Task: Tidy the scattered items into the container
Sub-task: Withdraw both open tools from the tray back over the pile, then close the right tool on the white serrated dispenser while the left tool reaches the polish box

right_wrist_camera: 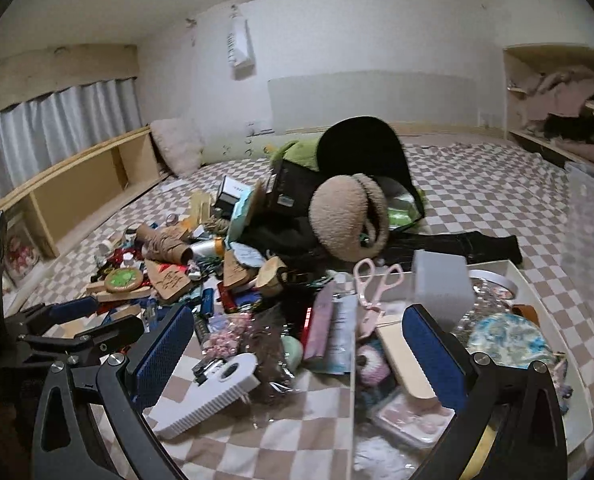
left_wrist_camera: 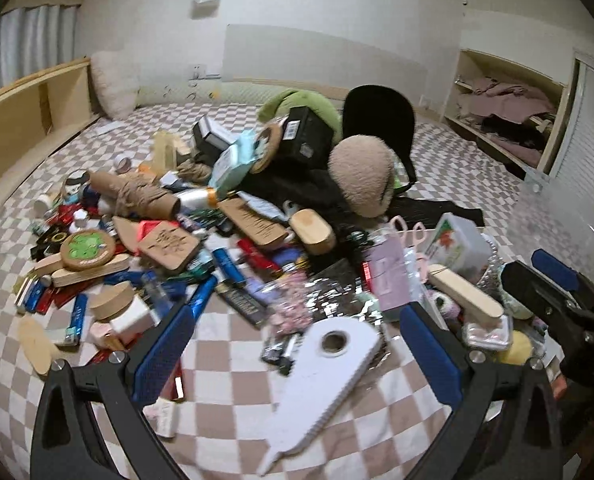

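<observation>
A heap of scattered items point(left_wrist_camera: 169, 236) covers the checkered bedspread: wooden tags, blue lighters, cardboard tubes, boxes. My left gripper point(left_wrist_camera: 297, 344) is open and low over the bed. A white toothed plastic piece point(left_wrist_camera: 329, 364) lies flat between its fingers, untouched. That piece point(right_wrist_camera: 217, 388) also shows in the right wrist view, by the left finger. My right gripper point(right_wrist_camera: 297, 352) is open and empty, straddling the left wall of the white container point(right_wrist_camera: 511, 270). The container holds pink scissors point(right_wrist_camera: 377, 280), a white box point(right_wrist_camera: 441, 284) and a floral disc point(right_wrist_camera: 505, 336).
A beige plush point(left_wrist_camera: 361, 176), a green plush point(left_wrist_camera: 301, 100) and a black bag point(left_wrist_camera: 381, 116) sit behind the heap. A clear plastic bin point(right_wrist_camera: 589, 216) stands to the right. A wooden shelf headboard point(left_wrist_camera: 29, 116) runs along the left, an open wardrobe point(left_wrist_camera: 509, 120) at the back right.
</observation>
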